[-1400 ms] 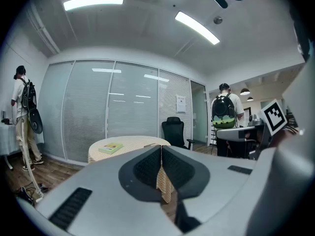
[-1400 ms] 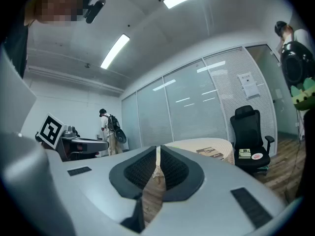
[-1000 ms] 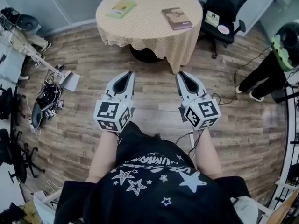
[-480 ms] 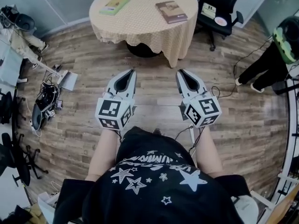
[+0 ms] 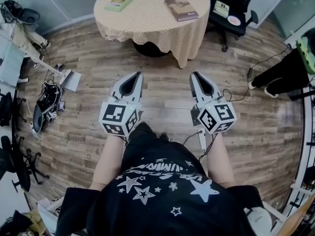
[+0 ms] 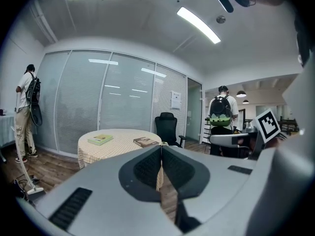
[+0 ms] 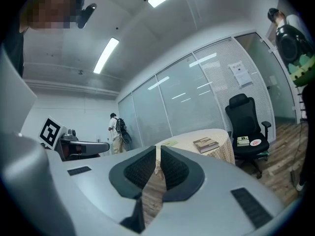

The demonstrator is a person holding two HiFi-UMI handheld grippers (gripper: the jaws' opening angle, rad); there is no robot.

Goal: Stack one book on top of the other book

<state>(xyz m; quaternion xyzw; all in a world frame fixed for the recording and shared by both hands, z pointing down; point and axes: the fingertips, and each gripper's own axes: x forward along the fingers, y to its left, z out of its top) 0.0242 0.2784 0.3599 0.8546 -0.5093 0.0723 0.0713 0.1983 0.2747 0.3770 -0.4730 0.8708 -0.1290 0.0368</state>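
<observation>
A green book (image 5: 120, 0) lies at the left of a round table (image 5: 147, 21) with a yellow cloth, and a brown book (image 5: 181, 9) lies at its right. The same green book (image 6: 100, 139) and brown book (image 6: 145, 142) show in the left gripper view, and the brown book (image 7: 206, 144) in the right gripper view. My left gripper (image 5: 138, 74) and right gripper (image 5: 194, 75) hang side by side over the wooden floor, well short of the table. Both are shut with nothing between their jaws.
A black office chair (image 5: 235, 11) stands right of the table with small items on its seat. A person in dark clothes (image 5: 285, 73) stands at the right. Cables, stands and gear (image 5: 47, 100) lie on the floor at the left. Glass partition walls (image 6: 113, 107) rise behind the table.
The table and books have slid slightly up and left in the head view. Both grippers keep their spacing and stay shut; the right one has rolled a little.
</observation>
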